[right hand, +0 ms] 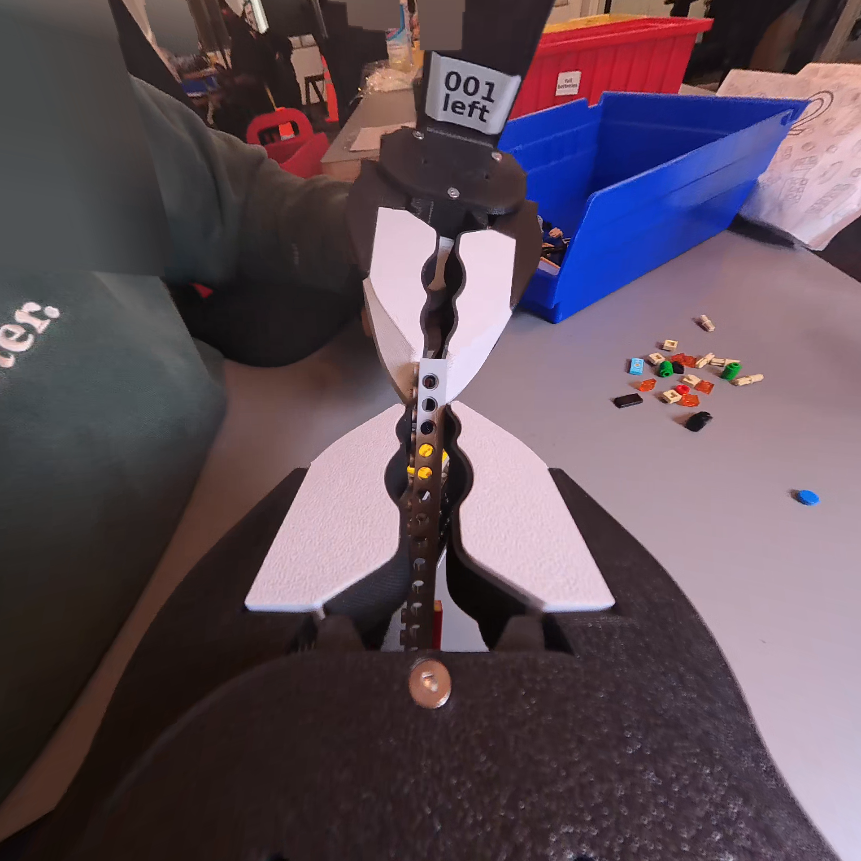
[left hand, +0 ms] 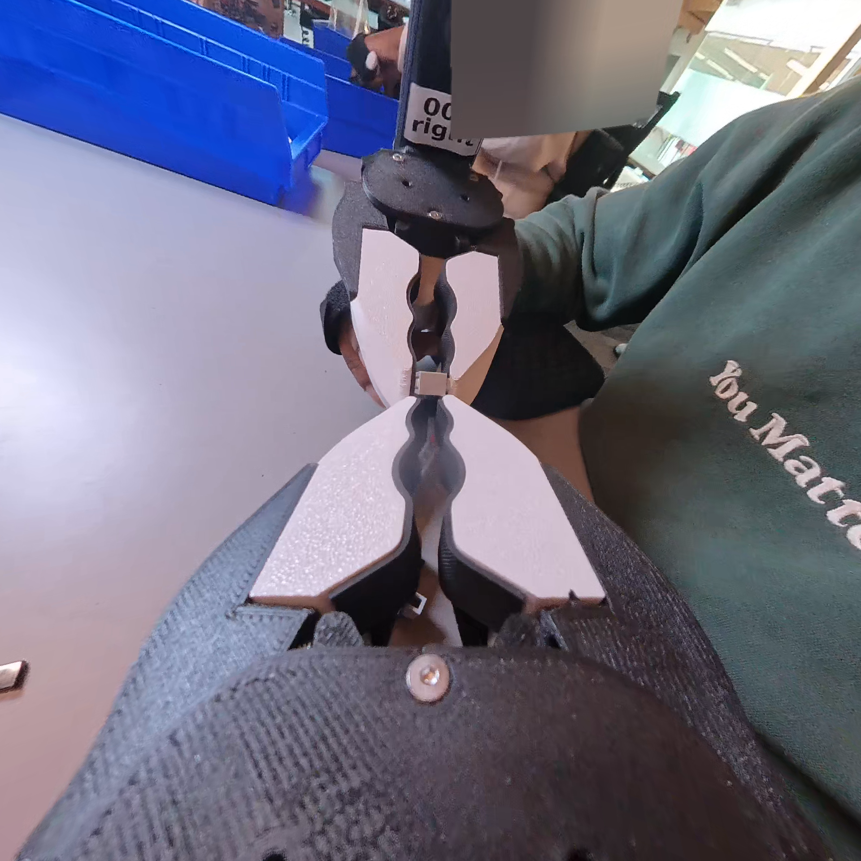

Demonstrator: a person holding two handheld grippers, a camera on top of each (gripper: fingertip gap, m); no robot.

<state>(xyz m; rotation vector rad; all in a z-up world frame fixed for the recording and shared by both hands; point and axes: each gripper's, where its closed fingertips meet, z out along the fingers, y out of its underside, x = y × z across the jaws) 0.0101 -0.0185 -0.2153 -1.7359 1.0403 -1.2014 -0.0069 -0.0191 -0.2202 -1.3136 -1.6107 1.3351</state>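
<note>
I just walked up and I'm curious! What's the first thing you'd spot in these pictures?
Two black-and-white grippers meet tip to tip in mid-air: the right gripper pinches a long grey beam with holes, and the left gripper meets its far end. To the right on the grey table lies a scatter of small colourful bricks, before a blue bin.

Grey perforated beam (right hand: pixel 428 405) with yellow pins, clamped lengthwise, spanning both grippers' fingertips above table

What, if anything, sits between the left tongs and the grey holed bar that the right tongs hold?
Nothing visible. The left tongs meet the far end of the grey holed bar, which the right tongs clamp lengthwise.
</note>
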